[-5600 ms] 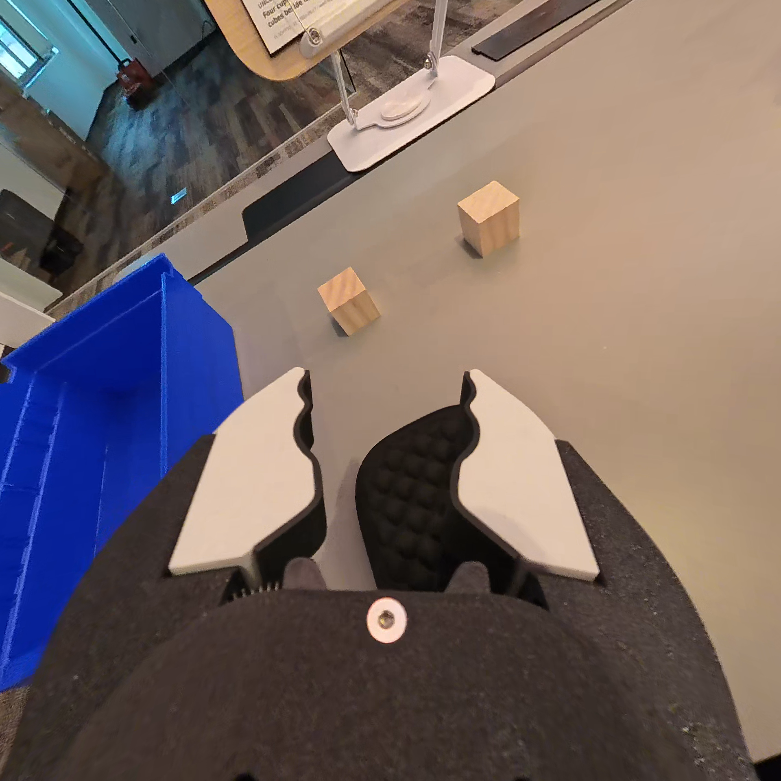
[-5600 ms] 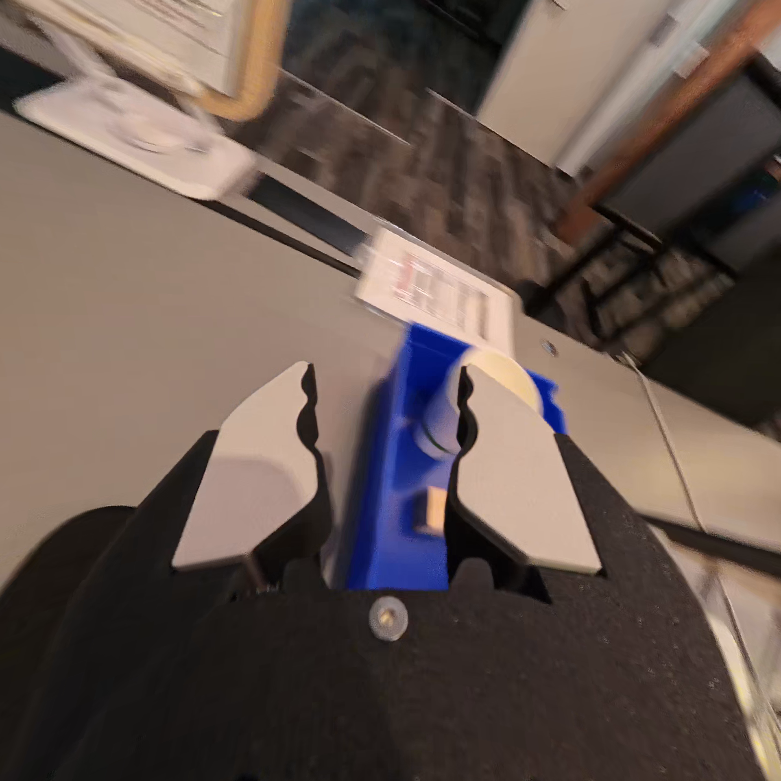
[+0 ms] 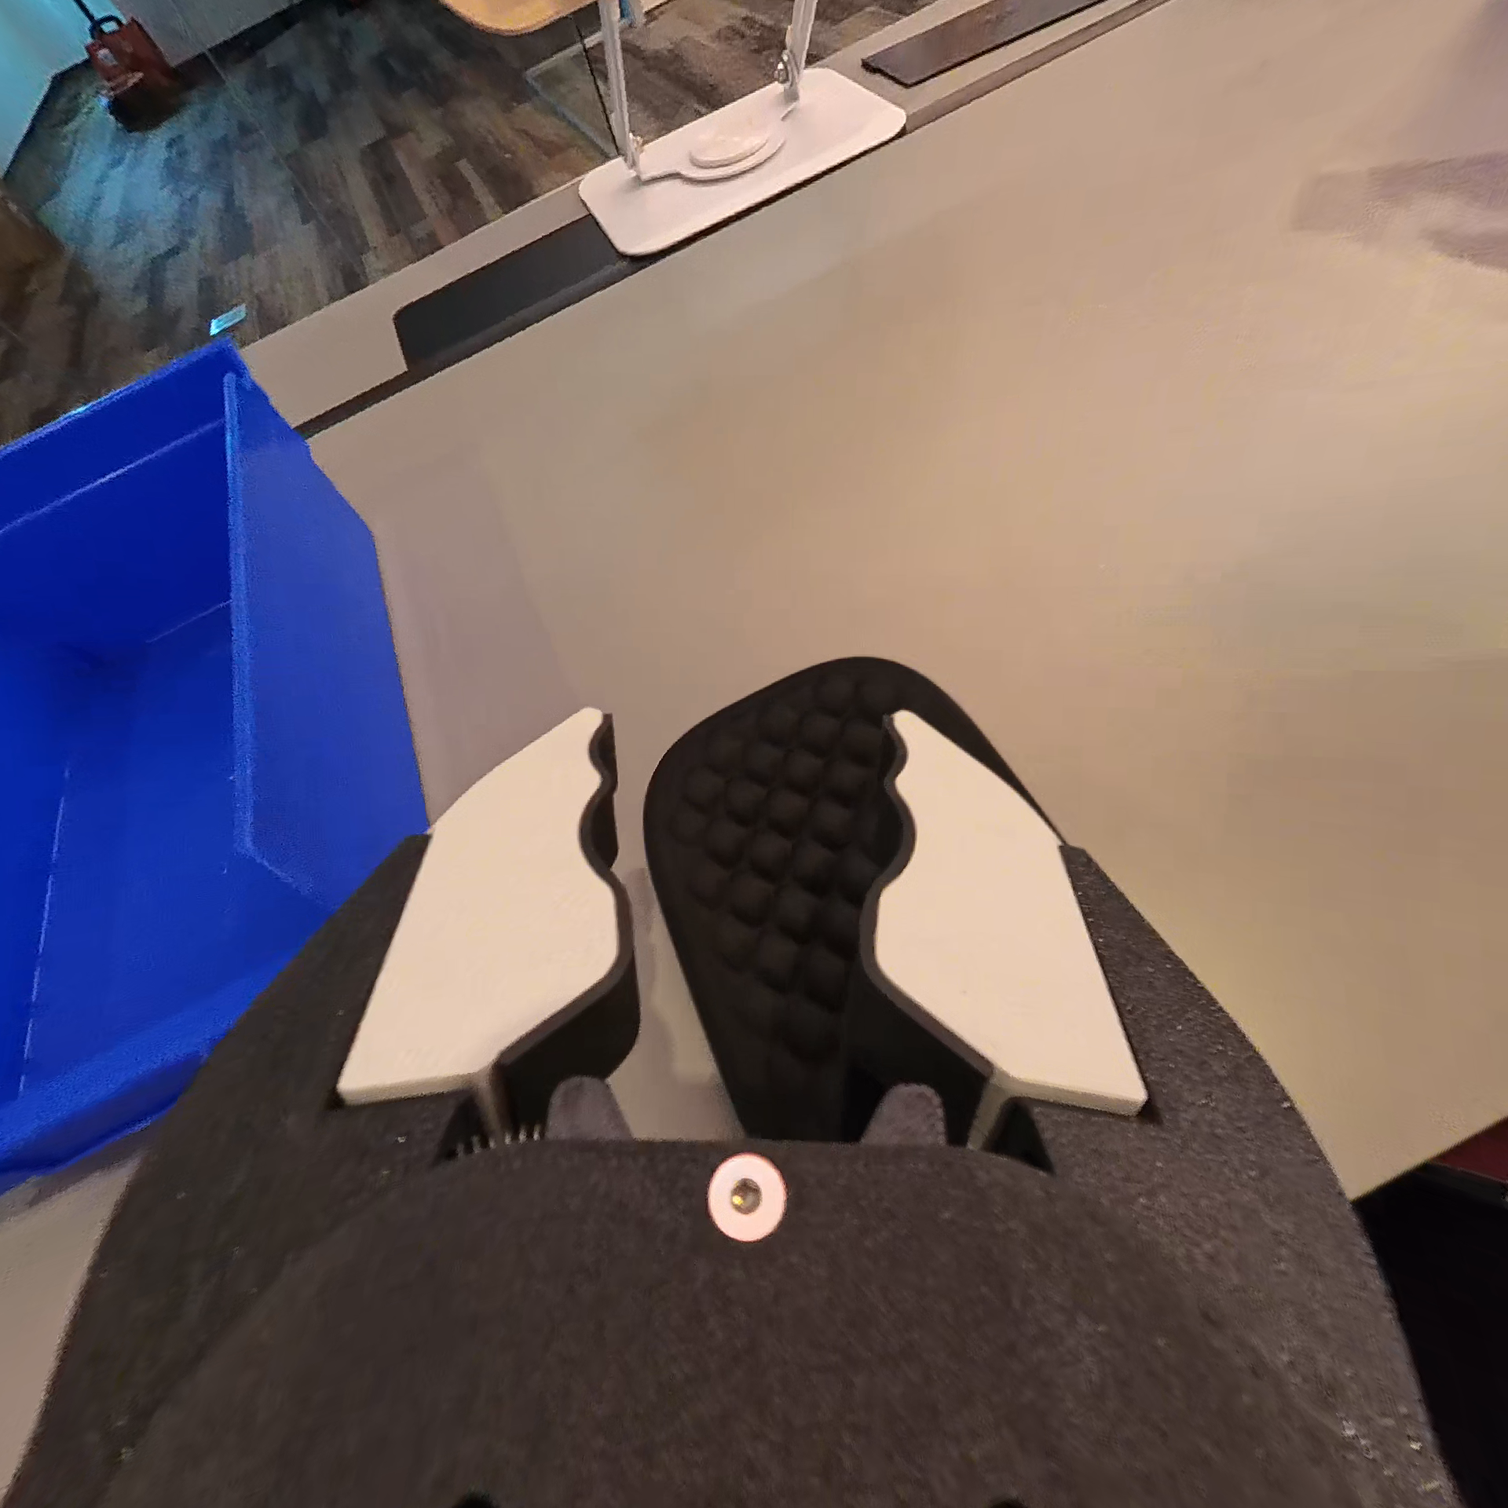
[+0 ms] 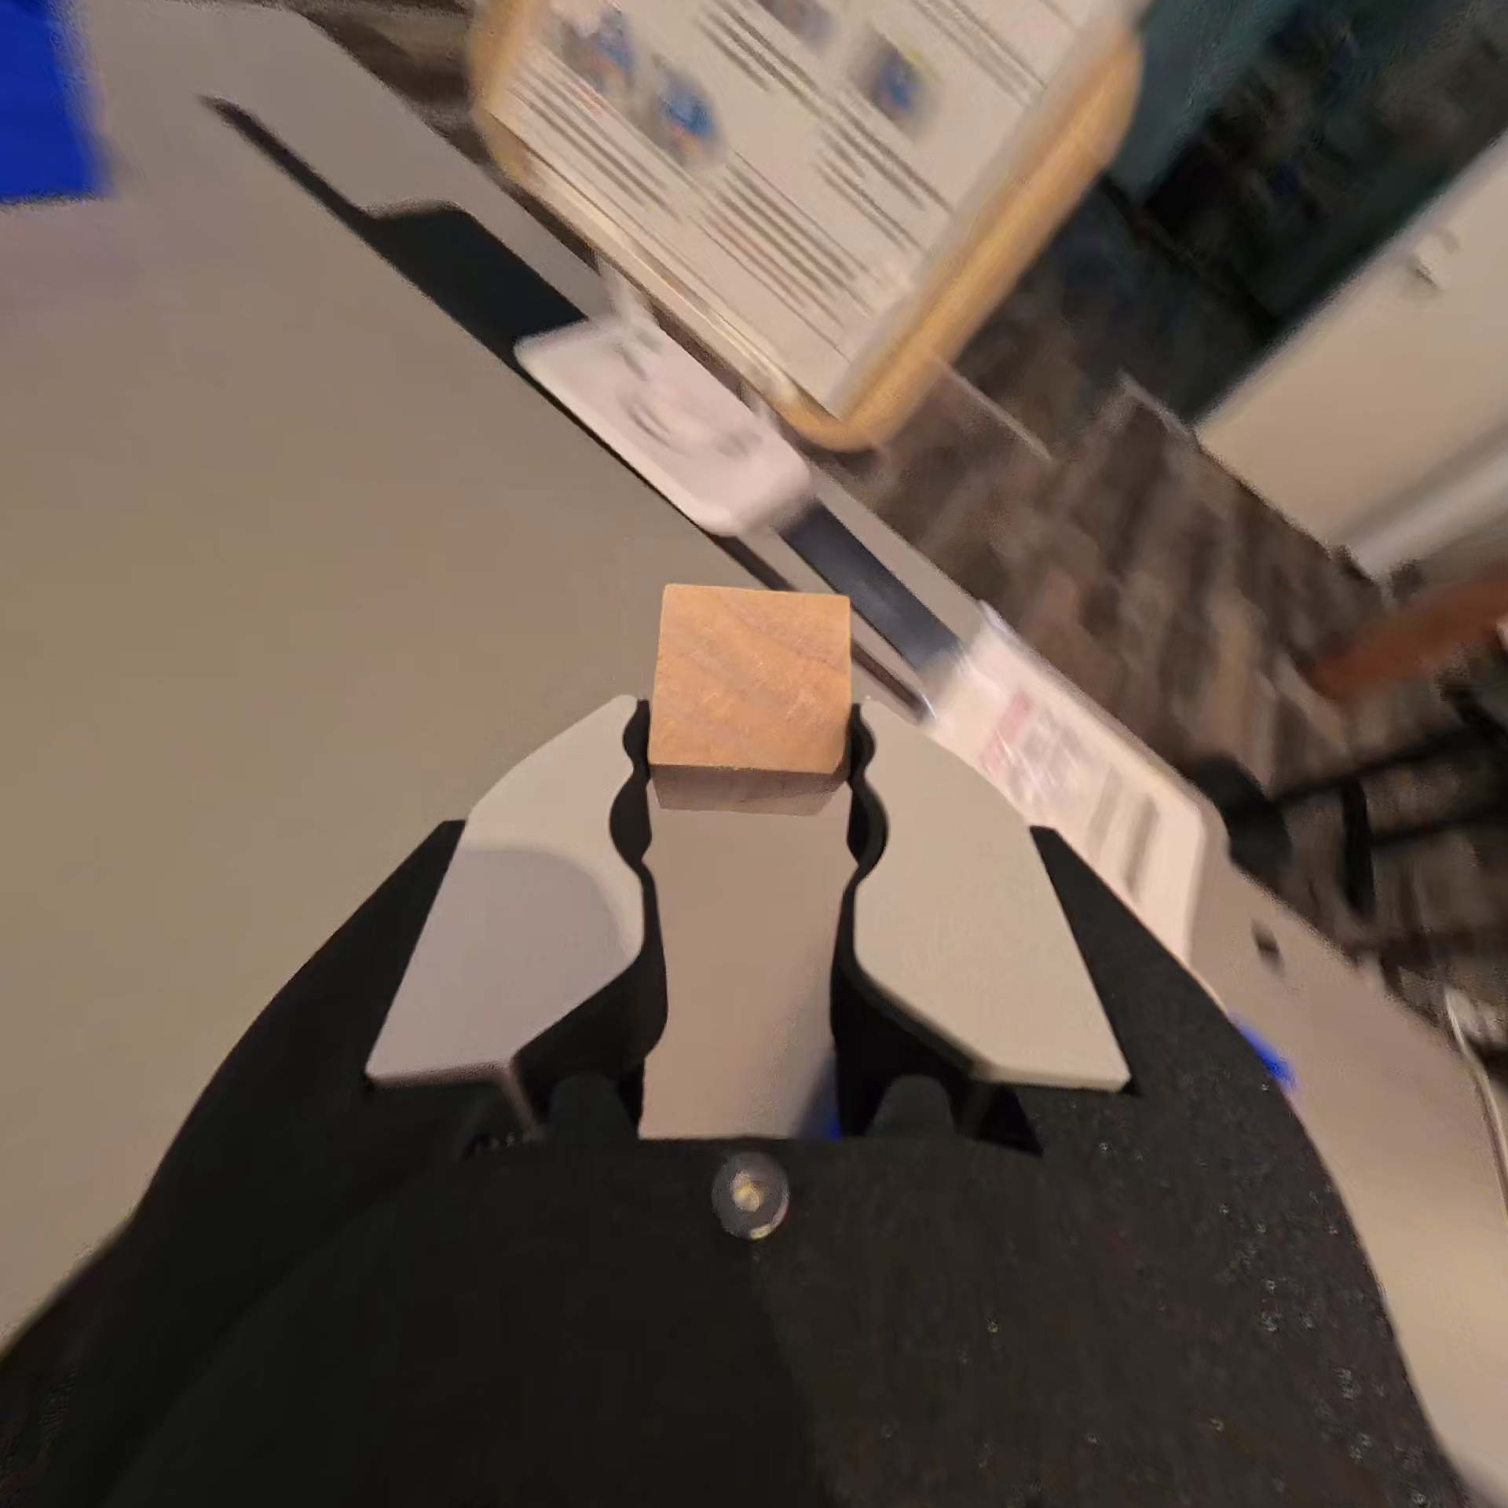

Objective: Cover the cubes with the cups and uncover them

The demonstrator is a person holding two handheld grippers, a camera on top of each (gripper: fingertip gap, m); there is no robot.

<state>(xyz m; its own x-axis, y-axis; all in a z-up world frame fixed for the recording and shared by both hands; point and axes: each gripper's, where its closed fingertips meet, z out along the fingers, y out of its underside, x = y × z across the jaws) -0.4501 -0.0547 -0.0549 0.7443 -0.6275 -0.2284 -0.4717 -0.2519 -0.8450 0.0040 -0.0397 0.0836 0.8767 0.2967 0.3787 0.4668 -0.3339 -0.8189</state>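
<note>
My right gripper [image 4: 747, 714] is shut on a light wooden cube [image 4: 747, 669], held at its fingertips above the grey table [image 4: 245, 571]; this view is motion-blurred. My left gripper [image 3: 747, 722] is open and empty, low over the table [image 3: 979, 490] beside a blue bin [image 3: 163, 694] on its left. No cups and no other cubes show in either view.
A white stand base [image 3: 742, 163] sits at the table's far edge and carries a wood-framed sign board [image 4: 816, 188]. A printed sheet [image 4: 1085, 800] lies at the right. A blue corner [image 4: 41, 98] shows at the top left. The floor lies beyond the far edge.
The two cubes on the table ahead of the left gripper are gone from its view. The right gripper, open over a blue bin before, now grips a wooden cube and faces the sign stand.
</note>
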